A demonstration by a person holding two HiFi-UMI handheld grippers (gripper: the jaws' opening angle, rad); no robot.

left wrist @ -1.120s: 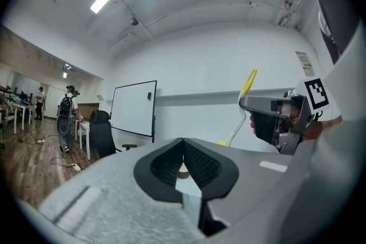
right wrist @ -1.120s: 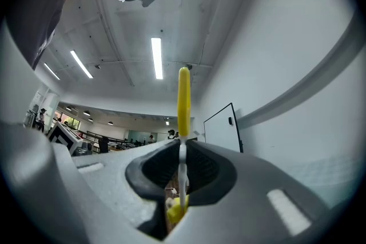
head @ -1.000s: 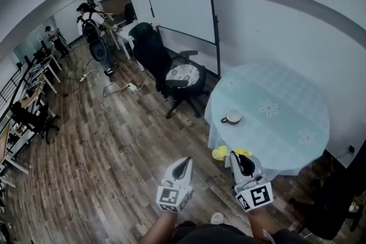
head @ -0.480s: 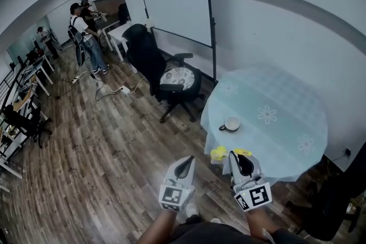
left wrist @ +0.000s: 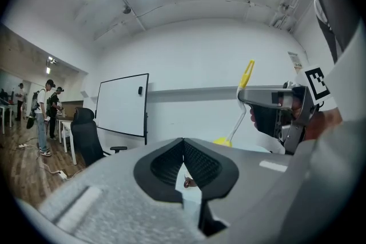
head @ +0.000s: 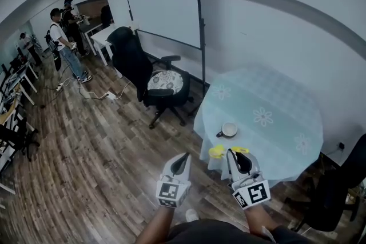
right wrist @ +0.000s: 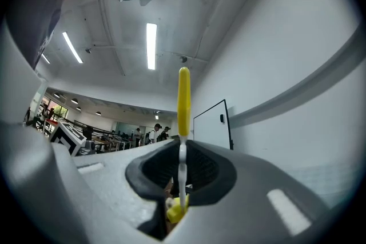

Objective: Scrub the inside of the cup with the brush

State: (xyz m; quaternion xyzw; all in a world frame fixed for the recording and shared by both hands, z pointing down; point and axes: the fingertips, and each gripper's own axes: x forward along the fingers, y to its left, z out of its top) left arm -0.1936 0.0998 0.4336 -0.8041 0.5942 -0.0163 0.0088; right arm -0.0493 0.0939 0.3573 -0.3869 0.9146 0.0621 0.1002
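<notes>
A white cup (head: 229,130) stands near the front left edge of a round table (head: 280,94) with a pale flowered cloth. My right gripper (head: 238,157) is shut on a yellow brush (head: 217,151), which lies crosswise in the jaws, just short of the table's edge. In the right gripper view the brush (right wrist: 183,101) has its yellow handle sticking up and its thin white stem pinched between the pads. My left gripper (head: 181,162) hovers over the floor to the left of the right one, shut with nothing in it. The left gripper view shows its jaws closed, with the right gripper (left wrist: 278,113) and the brush (left wrist: 245,86) beside it.
A black office chair (head: 140,66) with a patterned seat stands left of the table, with a whiteboard (head: 163,0) behind it. Another dark chair (head: 337,191) is at the right. People (head: 60,37) stand at desks far left. Cables (head: 94,94) lie on the wooden floor.
Both grippers have moved forward, closer to the table's edge, the brush still in the right one. The table and cup have shifted left and nearer in the head view.
</notes>
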